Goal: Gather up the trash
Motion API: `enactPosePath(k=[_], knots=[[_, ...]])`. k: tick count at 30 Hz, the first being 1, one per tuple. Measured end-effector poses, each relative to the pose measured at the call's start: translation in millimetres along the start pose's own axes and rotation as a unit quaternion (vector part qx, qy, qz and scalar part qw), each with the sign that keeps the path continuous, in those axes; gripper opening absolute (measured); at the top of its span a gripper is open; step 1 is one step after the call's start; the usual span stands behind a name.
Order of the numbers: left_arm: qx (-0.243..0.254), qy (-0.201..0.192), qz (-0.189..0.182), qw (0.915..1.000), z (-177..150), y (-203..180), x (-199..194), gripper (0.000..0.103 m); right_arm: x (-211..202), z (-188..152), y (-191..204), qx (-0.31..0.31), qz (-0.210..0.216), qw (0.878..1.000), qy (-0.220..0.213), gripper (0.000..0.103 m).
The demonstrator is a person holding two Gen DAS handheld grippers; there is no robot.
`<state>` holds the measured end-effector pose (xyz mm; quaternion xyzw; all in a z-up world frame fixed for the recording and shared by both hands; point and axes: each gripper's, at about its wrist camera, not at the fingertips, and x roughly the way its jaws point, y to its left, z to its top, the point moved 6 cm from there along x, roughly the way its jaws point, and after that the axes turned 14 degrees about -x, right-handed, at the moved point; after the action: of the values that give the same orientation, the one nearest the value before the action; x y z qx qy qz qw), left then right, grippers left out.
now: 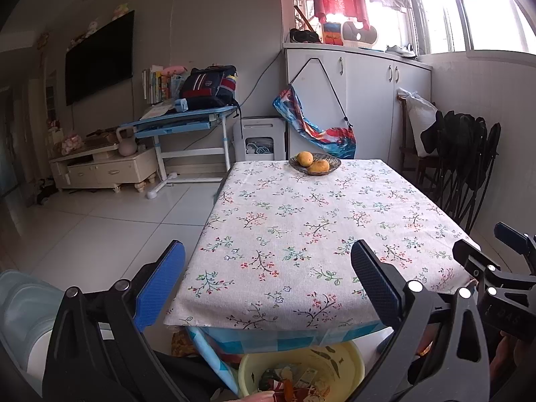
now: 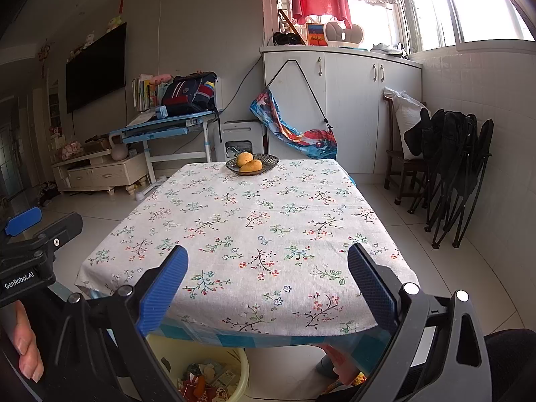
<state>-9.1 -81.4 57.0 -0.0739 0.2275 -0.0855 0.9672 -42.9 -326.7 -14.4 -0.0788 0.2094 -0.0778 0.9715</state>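
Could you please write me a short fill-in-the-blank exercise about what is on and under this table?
1. The dark bowl at the table's far end holds two yellow ___.
2. The trash lies in a pale yellow ___ on the floor under the table's near edge.
3. The tablecloth has a ___ pattern.
4. Both the left claw and the right claw are ___ and hold nothing.

Missing words: fruits; basin; floral; open

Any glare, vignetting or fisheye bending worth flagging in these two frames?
Left wrist: window blown out upper right, dark corner vignette, cabinet edges bowed. Right wrist: same blown-out window, tablecloth evenly lit and sharp, straight lines curved near the edges.
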Motion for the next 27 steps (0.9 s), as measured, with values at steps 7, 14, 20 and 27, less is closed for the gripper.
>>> enactPosePath(k=[7,14,20,27], knots=[[0.008,0.002,-0.004,1.0000,0.4,-0.4,-1.5,0.096,0.1,0.1,0.2,0.000,0.000,1.000,0.000,0.092],[0.012,0.003,-0.002,0.9999,0.4,1.0,-1.9,0.096,0.6,-2.0,-0.5,-0.001,0.000,1.000,0.002,0.092],[0.014,0.002,0.001,0.9999,0.5,2.1,-2.2,0.096,1.2,-2.8,-0.8,-0.002,0.000,1.000,0.002,0.092],[0.009,0.016,-0.002,0.9998,0.6,1.9,-0.9,0.096,1.1,-2.6,-0.8,-0.001,0.001,1.000,0.003,0.092]])
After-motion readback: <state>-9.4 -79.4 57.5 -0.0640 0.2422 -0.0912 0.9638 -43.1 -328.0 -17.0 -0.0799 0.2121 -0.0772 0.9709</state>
